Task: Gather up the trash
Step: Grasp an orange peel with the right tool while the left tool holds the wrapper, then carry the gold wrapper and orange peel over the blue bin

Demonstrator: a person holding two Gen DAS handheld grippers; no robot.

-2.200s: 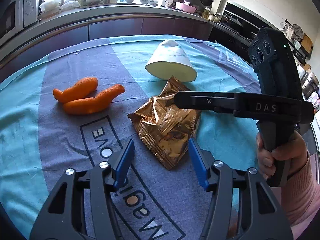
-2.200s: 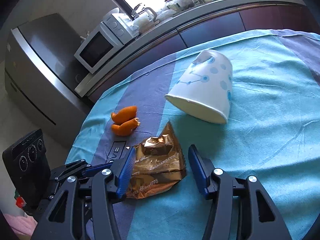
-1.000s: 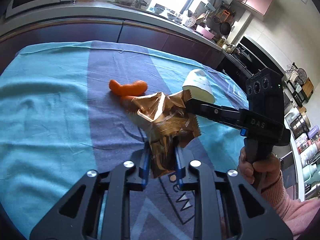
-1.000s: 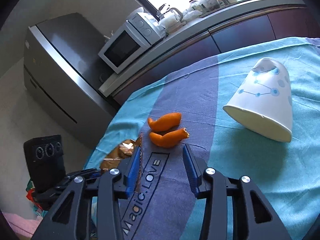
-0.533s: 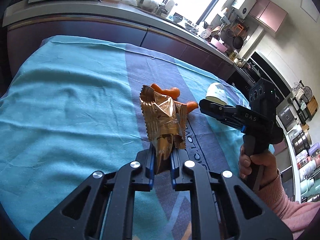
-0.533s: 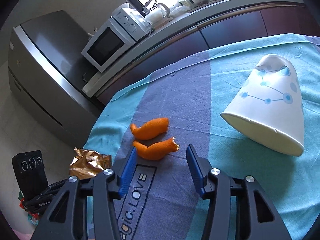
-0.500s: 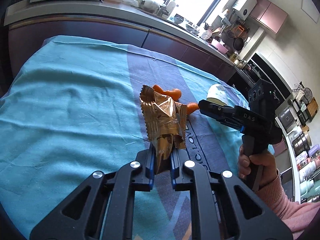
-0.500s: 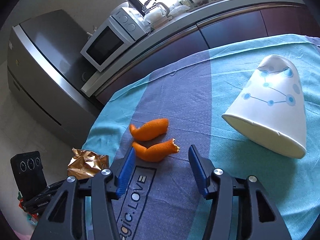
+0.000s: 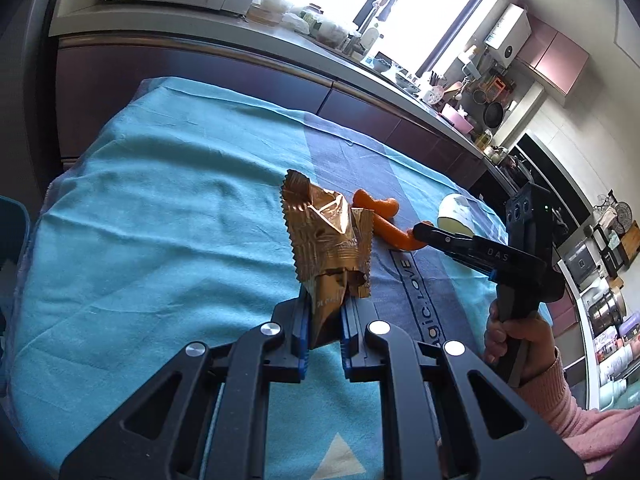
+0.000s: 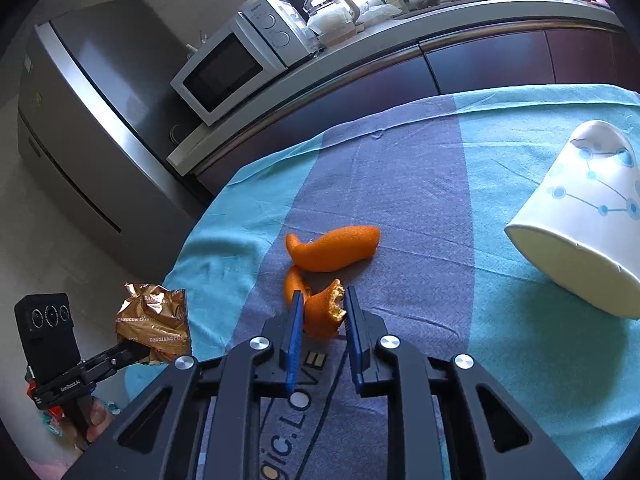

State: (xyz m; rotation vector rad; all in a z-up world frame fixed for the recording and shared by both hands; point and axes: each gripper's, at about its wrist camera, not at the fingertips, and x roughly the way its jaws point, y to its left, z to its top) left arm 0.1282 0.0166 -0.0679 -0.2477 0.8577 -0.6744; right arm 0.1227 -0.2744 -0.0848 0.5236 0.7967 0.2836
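Sitting on a long kitchen counter: white microwave, glass kettle. Standing beside it, steel fridge. Covering the tabletop, teal-and-purple cloth.

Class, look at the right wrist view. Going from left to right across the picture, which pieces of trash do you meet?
Gold wrapper held off the cloth's left edge → two orange peels, one in the right gripper, the other beyond it → paper cup on its side.
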